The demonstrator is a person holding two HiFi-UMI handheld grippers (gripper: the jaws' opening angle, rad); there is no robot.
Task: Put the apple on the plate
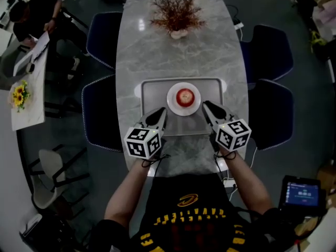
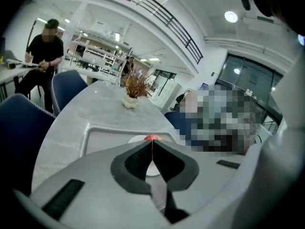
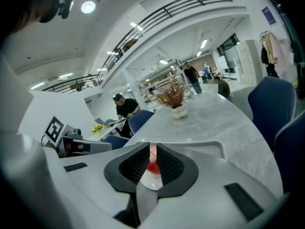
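A red apple (image 1: 185, 96) rests on a white plate (image 1: 170, 100) in the middle of a grey tray (image 1: 152, 88) on the marble table. My left gripper (image 1: 163, 111) hovers over the tray's near left corner, shut and holding nothing. My right gripper (image 1: 206, 105) hovers over the near right corner, its jaws together but for a thin slit, also holding nothing. Both point toward the plate and stand apart from it. In the left gripper view the apple (image 2: 151, 138) peeks over the closed left gripper (image 2: 152, 149). In the right gripper view the apple (image 3: 153, 166) shows through the slit of the right gripper (image 3: 152, 151).
A vase of dried branches (image 1: 177, 14) stands at the table's far end. Dark blue chairs (image 1: 102, 117) (image 1: 273, 114) line both long sides. A seated person (image 1: 37, 14) works at a side table with yellow flowers (image 1: 20, 94) to the left.
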